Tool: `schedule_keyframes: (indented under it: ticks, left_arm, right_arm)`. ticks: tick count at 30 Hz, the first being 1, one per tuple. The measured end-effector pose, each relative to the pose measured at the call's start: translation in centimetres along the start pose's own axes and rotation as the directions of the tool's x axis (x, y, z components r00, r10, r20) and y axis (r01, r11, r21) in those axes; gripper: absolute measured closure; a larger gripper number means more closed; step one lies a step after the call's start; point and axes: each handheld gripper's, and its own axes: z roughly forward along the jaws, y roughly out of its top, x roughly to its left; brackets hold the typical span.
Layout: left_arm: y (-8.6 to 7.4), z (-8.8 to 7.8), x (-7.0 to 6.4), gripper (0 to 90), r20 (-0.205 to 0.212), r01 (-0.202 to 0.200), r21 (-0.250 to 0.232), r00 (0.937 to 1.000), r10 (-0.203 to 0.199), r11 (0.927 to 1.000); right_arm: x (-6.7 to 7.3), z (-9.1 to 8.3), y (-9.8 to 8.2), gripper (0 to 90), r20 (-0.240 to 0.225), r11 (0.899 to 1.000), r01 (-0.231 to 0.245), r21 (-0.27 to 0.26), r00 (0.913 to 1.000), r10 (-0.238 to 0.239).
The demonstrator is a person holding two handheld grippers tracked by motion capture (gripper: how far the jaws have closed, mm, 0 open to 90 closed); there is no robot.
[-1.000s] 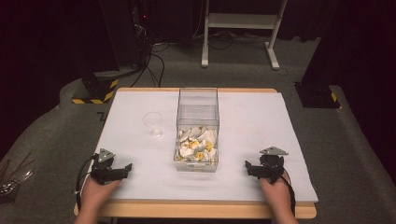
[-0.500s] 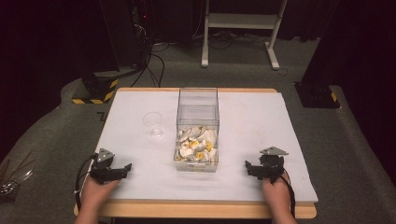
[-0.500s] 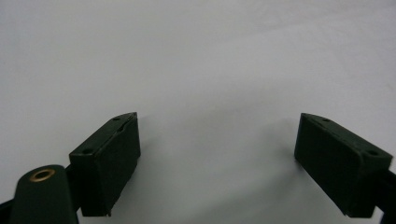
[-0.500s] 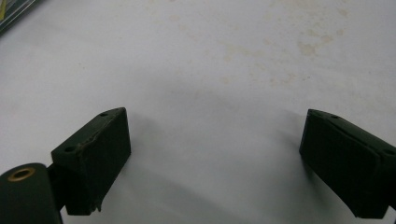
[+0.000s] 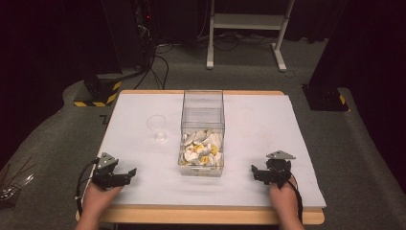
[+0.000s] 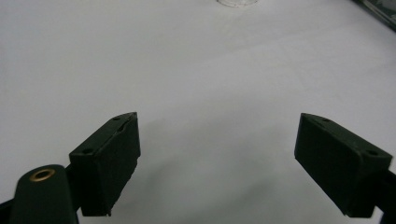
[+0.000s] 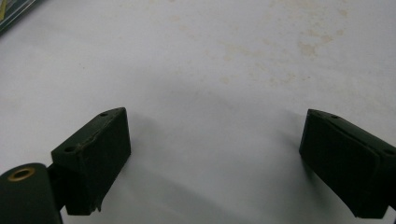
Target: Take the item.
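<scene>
Both grippers rest at the counter's near edge, left gripper [image 5: 125, 173] and right gripper [image 5: 259, 173], jaws apart and empty. The light clear cup [image 5: 157, 128] beside the clear box [image 5: 203, 120] of shells could tip if nudged.

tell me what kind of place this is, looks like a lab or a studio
Most likely a lab or studio set up for recording, not a home. A white-topped table stands alone on grey carpet with dark curtains around it, cables trail across the floor behind, and a person's hands hold a left gripper and a right gripper.
</scene>
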Motion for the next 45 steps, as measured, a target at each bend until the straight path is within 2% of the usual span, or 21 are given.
schedule_keyframes:
  ticks: [2,9,14,22,25,33,45]
  left_arm:
    - [0.1,0.0,-0.3,14.8,0.002,-0.014,-0.004,0.9999,0.014,0.9999]
    - [0.5,-0.2,-1.1,14.8,0.031,-0.020,-0.024,0.9993,0.021,0.9995]
    - [0.8,-0.2,-1.6,15.0,0.028,-0.040,-0.031,0.9988,0.041,0.9987]
    - [1.3,-0.5,-2.7,15.4,0.049,-0.053,-0.064,0.9972,0.056,0.9965]
    - [1.5,-0.7,-3.1,15.5,0.070,-0.047,-0.081,0.9961,0.053,0.9956]
    - [2.0,-1.1,-4.0,15.6,0.106,-0.056,-0.110,0.9921,0.067,0.9924]
    - [2.7,-1.7,-5.0,16.1,0.140,-0.050,-0.143,0.9877,0.070,0.9885]
  right_arm:
    - [0.0,0.0,0.0,8.7,0.000,1.000,-0.002,0.001,1.0000,0.002]
    - [0.0,0.0,0.0,8.7,0.000,1.000,-0.001,0.002,1.0000,0.001]
    - [0.1,0.0,0.1,8.7,0.011,1.000,0.002,0.005,0.9999,-0.002]
    - [0.2,-0.2,0.1,10.4,0.008,1.000,-0.005,0.015,1.0000,0.005]
    - [0.1,-0.2,-0.1,10.0,-0.007,1.000,-0.007,0.003,1.0000,0.007]
    - [0.1,-0.2,-0.1,9.8,-0.003,1.000,-0.003,0.001,1.0000,0.003]
    - [0.3,-0.3,-0.2,12.1,0.004,1.000,0.015,-0.009,0.9999,-0.015]
